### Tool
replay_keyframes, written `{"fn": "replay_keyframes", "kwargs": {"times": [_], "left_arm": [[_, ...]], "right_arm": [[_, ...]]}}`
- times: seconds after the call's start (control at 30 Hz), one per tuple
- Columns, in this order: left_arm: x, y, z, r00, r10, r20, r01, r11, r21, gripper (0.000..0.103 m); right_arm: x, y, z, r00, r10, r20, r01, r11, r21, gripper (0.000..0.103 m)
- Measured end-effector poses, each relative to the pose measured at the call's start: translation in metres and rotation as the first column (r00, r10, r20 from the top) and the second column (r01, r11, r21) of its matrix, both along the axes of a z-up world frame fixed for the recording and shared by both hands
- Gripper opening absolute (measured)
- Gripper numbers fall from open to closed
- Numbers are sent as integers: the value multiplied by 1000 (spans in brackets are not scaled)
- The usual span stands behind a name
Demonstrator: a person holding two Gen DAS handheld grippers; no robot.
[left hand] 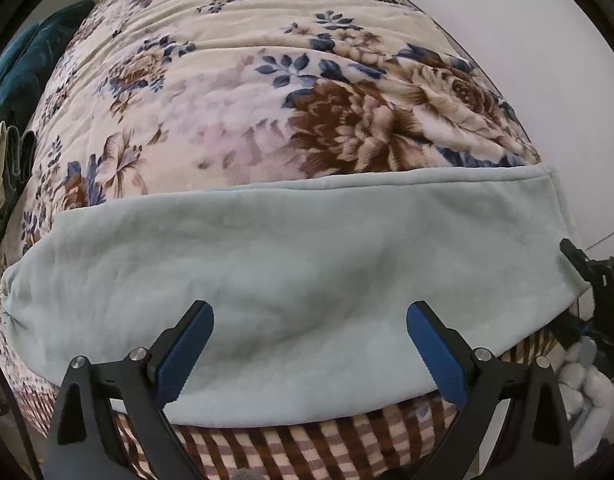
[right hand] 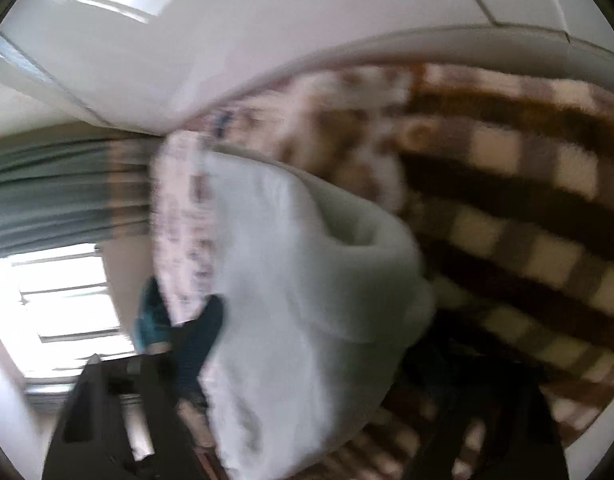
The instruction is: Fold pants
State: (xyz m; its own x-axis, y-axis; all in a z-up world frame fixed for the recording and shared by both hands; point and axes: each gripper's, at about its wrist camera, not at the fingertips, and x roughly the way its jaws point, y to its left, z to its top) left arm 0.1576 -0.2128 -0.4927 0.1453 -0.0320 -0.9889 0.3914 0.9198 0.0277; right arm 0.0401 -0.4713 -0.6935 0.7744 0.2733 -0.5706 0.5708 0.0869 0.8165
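While pants (left hand: 291, 280) cover the floral blanket (left hand: 235, 92), left hand-held gripper (left hand: 310, 340) gapes (empty)

Left wrist view looks straight down, close over the pants (left hand: 291, 264); right view, blurred, shares them obliquely.

The left tongs (left hand: 310, 350) point straight down, blue pads spread wide apart. The right tongs (right hand: 307, 360) angle downward, blurred, jaws partly apart.
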Motion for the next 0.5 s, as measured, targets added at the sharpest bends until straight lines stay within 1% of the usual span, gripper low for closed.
{"fn": "replay_keyframes", "kwargs": {"times": [0.03,0.07,0.1,0.13,0.17,0.2,0.23,0.27,0.3,0.33,0.4,0.5], "left_arm": [[-1,-1,0,1000,-3,0,3,1000,1,99],[-2,-1,0,1000,-5,0,5,1000,2,99],[-3,-2,0,1000,-6,-2,6,1000,3,99],[-3,-2,-1,1000,-8,-5,8,1000,6,99],[-4,-2,-3,1000,-9,-9,9,1000,10,99],[-5,-2,-4,1000,-10,-11,10,1000,14,99],[-5,-2,-4,1000,-11,-12,11,1000,18,99],[-6,-1,-4,1000,-10,-12,10,1000,22,99],[-6,1,-3,1000,-6,-11,7,1000,25,99],[-6,2,-3,1000,-4,-10,4,1000,28,99],[-6,8,-2,1000,-6,-8,6,999,47,99],[-3,21,-3,1000,-3,-24,4,999,49,99]], "right_arm": [[2,1,3,999,10,36,-11,1000,5,63],[8,2,4,999,42,25,-41,999,-16,62],[16,3,-1,996,84,-28,-85,995,-42,62],[22,4,-10,993,103,-61,-105,994,-36,63],[30,6,-26,988,121,-91,-121,993,7,63],[35,6,-37,989,115,-91,-111,993,40,63],[39,5,-41,993,92,-73,-89,995,46,65],[43,2,-37,993,92,-76,-90,995,34,59],[48,3,-32,992,96,-87,-96,995,4,46],[57,7,-21,990,112,-81,-115,993,-33,22],[69,15,-2,987,118,-113,-130,986,-106,22],[84,29,38,986,127,-109,-146,971,-187,22]]}}
